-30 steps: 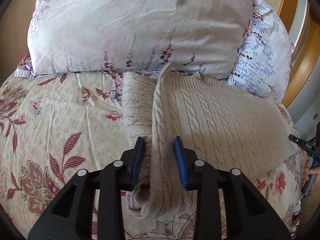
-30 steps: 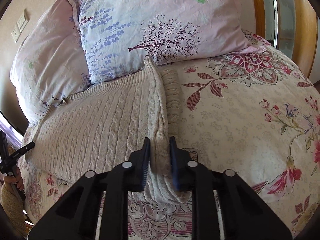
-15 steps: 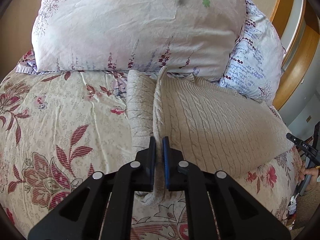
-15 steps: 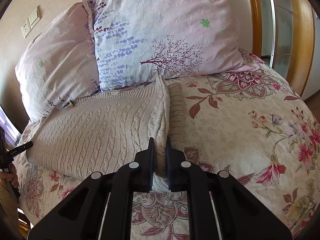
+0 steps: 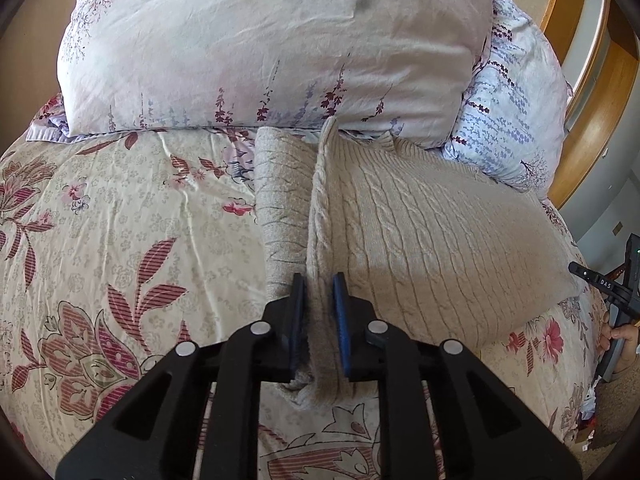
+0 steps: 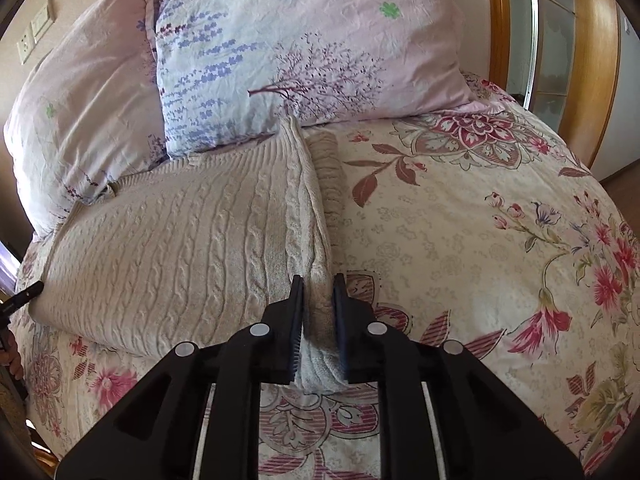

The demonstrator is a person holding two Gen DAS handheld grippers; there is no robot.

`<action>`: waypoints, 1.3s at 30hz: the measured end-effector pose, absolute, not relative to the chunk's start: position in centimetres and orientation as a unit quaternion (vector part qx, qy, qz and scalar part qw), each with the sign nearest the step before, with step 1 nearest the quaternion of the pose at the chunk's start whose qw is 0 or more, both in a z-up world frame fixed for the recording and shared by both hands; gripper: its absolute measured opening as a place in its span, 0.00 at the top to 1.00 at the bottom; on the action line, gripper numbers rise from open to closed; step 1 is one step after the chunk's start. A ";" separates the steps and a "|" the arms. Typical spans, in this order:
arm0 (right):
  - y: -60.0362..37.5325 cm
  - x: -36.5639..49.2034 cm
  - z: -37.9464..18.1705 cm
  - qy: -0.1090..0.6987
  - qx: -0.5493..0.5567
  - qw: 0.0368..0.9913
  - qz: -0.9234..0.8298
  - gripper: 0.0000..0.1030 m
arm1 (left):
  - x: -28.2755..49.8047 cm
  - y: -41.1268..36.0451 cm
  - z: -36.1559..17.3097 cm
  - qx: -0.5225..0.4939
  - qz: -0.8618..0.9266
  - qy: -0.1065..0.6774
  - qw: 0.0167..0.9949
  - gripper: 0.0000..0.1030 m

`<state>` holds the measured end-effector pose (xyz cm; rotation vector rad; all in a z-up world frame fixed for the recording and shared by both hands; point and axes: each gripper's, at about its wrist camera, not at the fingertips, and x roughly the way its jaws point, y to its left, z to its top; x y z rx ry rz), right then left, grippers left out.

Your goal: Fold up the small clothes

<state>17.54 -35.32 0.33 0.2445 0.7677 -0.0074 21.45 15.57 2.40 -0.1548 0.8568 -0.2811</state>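
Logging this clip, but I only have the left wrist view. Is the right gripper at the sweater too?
Observer: Yes. The right gripper straddles a raised fold along the sweater's opposite side edge. Its jaws are opening, with the knit between them.
Operator: What lies beyond that fold?
Observer: A knit sleeve lies flat right beside the fold, then the floral bedspread.
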 end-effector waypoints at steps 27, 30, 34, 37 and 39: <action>-30.8 20.2 -0.6 0.380 0.108 0.917 0.059 0.41 | 22.4 10.4 2.7 -0.050 -0.170 0.420 0.890 0.25; -31.3 20.3 -0.6 0.368 0.133 0.916 0.083 0.32 | 22.5 13.4 4.0 -0.129 -0.168 0.399 0.892 0.27; -33.1 19.8 -0.9 0.341 0.209 0.907 0.135 0.23 | 24.1 17.2 4.2 -0.186 -0.128 0.401 0.888 0.29; -35.0 18.9 -1.4 0.304 0.277 0.893 0.182 0.21 | 25.8 18.8 2.8 -0.233 -0.122 0.432 0.863 0.29; -36.1 18.4 -1.7 0.280 0.315 0.884 0.202 0.21 | 26.5 18.9 1.9 -0.252 -0.125 0.448 0.849 0.30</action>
